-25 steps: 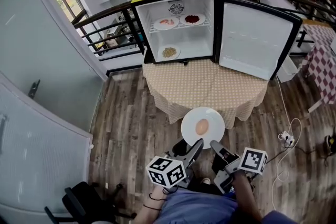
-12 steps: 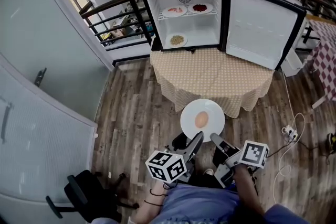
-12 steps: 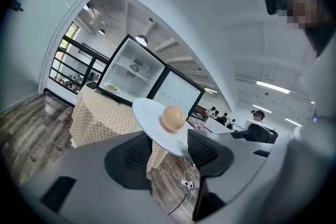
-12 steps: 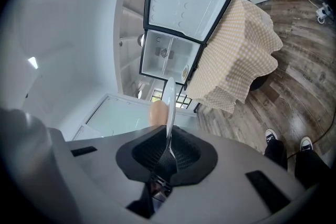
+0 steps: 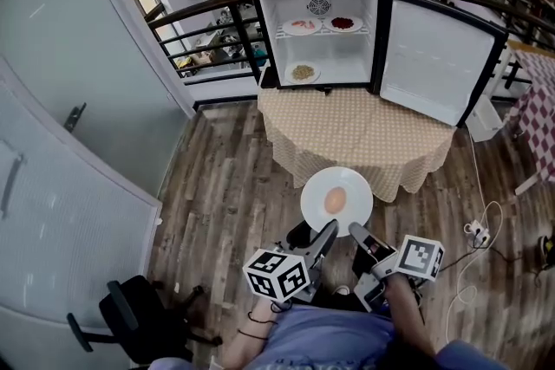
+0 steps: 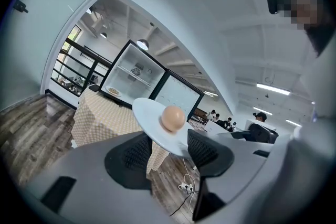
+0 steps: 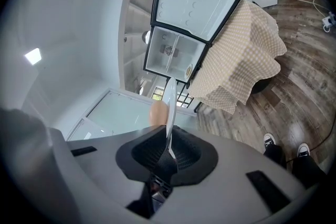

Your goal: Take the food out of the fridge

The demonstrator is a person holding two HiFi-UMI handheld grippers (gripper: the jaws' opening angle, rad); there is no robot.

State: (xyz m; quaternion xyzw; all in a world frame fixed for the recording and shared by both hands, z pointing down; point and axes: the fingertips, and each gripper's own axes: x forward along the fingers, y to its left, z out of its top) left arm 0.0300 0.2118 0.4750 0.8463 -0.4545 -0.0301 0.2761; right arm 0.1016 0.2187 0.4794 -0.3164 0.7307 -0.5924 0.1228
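Note:
A white plate [image 5: 336,196] with a tan egg-shaped food item [image 5: 334,202] hangs over the wooden floor, just in front of the table [image 5: 355,134]. My left gripper [image 5: 328,230] holds its near rim; the plate [image 6: 152,118] slants across between the spread pads and touches both. My right gripper [image 5: 355,231] is shut on the same rim, seen edge-on as the plate [image 7: 170,107] between tight pads [image 7: 181,152]. The open fridge [image 5: 321,26] on the table holds three more plates of food [image 5: 301,27], [image 5: 344,23], [image 5: 303,73].
The fridge door [image 5: 434,61] swings out to the right over the checked tablecloth. A glass partition [image 5: 78,143] runs along the left. A black chair [image 5: 130,321] is at lower left, and a power strip with cable [image 5: 475,230] lies on the floor at right.
The plate and both grippers have drawn a little back from the table's edge. The fridge and table have slid right in the head view. Both grips look the same.

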